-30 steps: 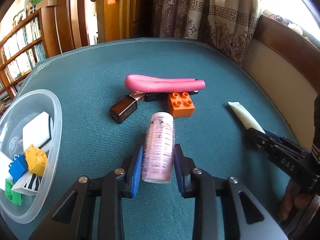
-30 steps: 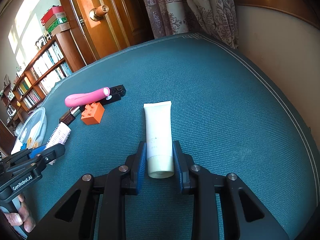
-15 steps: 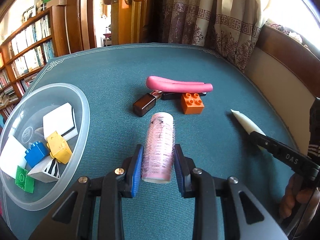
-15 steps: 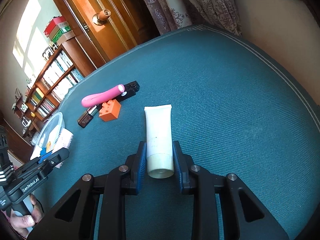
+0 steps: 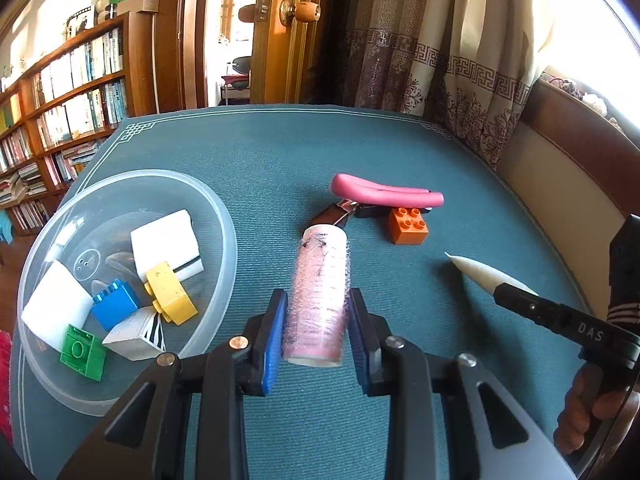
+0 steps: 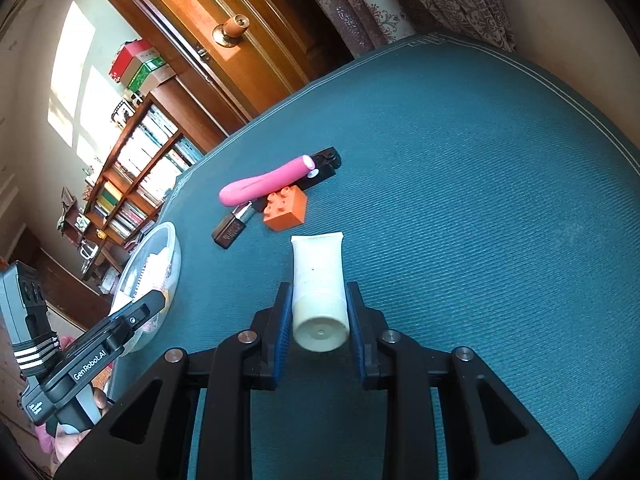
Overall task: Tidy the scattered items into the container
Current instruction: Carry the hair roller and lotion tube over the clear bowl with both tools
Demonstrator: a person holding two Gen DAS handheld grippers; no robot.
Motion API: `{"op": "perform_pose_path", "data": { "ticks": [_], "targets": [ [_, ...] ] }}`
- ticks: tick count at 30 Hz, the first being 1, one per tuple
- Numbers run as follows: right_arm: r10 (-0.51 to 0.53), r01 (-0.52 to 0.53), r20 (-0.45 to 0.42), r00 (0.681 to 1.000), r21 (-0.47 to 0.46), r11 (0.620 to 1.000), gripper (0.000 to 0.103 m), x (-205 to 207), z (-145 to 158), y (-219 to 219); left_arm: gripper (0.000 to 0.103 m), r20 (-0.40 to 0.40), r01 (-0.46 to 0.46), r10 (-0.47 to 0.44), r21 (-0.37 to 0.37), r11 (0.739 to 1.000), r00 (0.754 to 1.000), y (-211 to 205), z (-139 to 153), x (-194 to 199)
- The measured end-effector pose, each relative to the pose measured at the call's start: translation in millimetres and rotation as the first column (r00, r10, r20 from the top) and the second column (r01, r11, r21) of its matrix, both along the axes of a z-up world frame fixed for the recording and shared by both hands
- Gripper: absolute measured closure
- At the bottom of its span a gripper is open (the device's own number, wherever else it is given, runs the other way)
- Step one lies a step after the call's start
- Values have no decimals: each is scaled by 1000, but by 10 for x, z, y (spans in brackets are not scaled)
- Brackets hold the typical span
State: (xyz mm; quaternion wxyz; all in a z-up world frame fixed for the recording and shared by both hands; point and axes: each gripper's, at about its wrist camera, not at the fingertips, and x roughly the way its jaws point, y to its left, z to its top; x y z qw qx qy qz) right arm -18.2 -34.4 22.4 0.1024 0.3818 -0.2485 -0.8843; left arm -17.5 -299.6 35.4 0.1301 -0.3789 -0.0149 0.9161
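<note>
The clear plastic bowl [image 5: 224, 240] is sitting on the teal tabletop [image 5: 280, 160] at your left. It is holding two white blocks [image 5: 164, 242], a blue brick [image 5: 116, 310], a yellow brick [image 5: 170, 298], a green brick [image 5: 82, 352] and a white piece with black stripes [image 5: 138, 338].

Your left gripper [image 5: 318, 324] is pinching a pink hair roller [image 5: 320, 292] between its blue pads, just to the right of the bowl's rim; dark strands are clinging to the roller's bristles. Your right gripper [image 6: 318, 316] is clamping the capped end of a cream tube [image 6: 318, 268], its flat crimped end pointing away from you.

A pink curved item [image 5: 384, 194], an orange brick [image 5: 408, 226] and a brown lipstick [image 6: 232, 230] are lying clustered mid-table. A black object [image 6: 326, 164] beneath the pink item is partly covered and hard to identify. In the right wrist view, the left gripper is blocking part of the bowl.
</note>
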Motion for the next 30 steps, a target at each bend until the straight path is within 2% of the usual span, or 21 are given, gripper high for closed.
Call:
{"op": "perform_pose_path", "data": {
  "ticks": [20,30],
  "targets": [
    [107,-108,-83,991,1,994,76,-105,359,-627,69,-29,-133,135,45,990,990,-714,71,-41],
    [190,-189,-117,975,16,982,76,-273,530,-1164,69,-26,-199,201,63,978,979,-1111,40,-112]
  ]
}}
